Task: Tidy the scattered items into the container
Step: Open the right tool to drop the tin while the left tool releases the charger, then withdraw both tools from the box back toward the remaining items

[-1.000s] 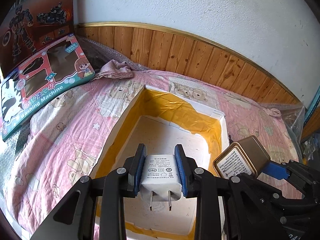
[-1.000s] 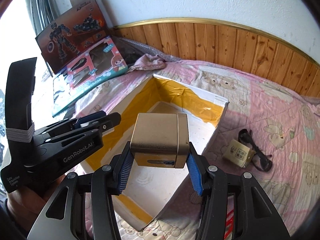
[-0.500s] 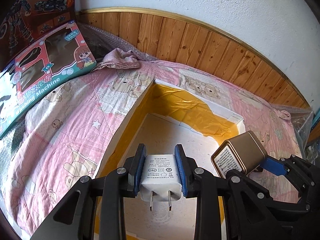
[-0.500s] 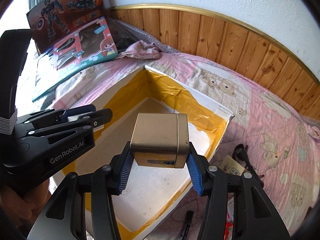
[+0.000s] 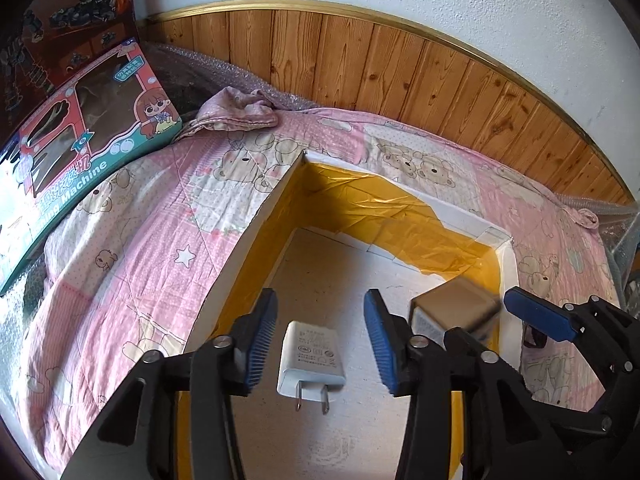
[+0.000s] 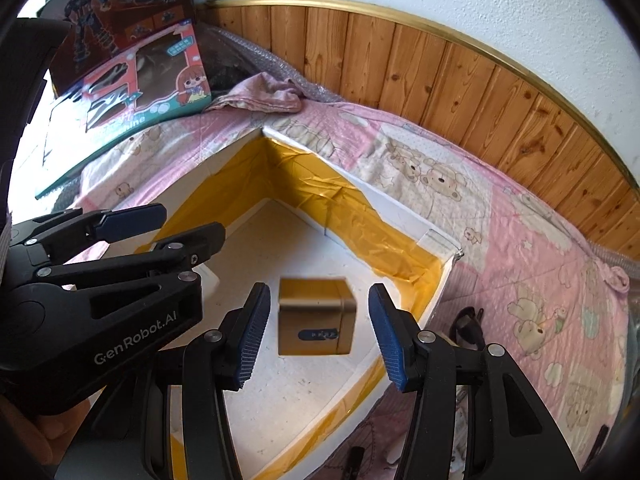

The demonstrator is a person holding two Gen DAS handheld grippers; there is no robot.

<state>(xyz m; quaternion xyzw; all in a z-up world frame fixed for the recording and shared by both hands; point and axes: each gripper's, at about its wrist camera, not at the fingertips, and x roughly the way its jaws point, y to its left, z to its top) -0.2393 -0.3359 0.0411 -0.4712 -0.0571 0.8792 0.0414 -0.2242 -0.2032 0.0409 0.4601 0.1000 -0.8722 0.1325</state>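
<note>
**Both grippers let go over the box**

Released since a moment ago, the white charger (image 5: 311, 360) and the gold cube (image 6: 316, 318) sit free between spread fingers, over the white floor of the foam box (image 5: 256, 220). Left gripper (image 5: 320, 344) and right gripper (image 6: 320, 336) both stand wide apart, touching nothing. Long axis of the charger runs toward the camera, prongs pointing back at it. Motion-blurred, the cube shows its dark-labelled face to the right wrist camera. Pink bear-print bedding (image 5: 152, 216) surrounds the box.
</note>
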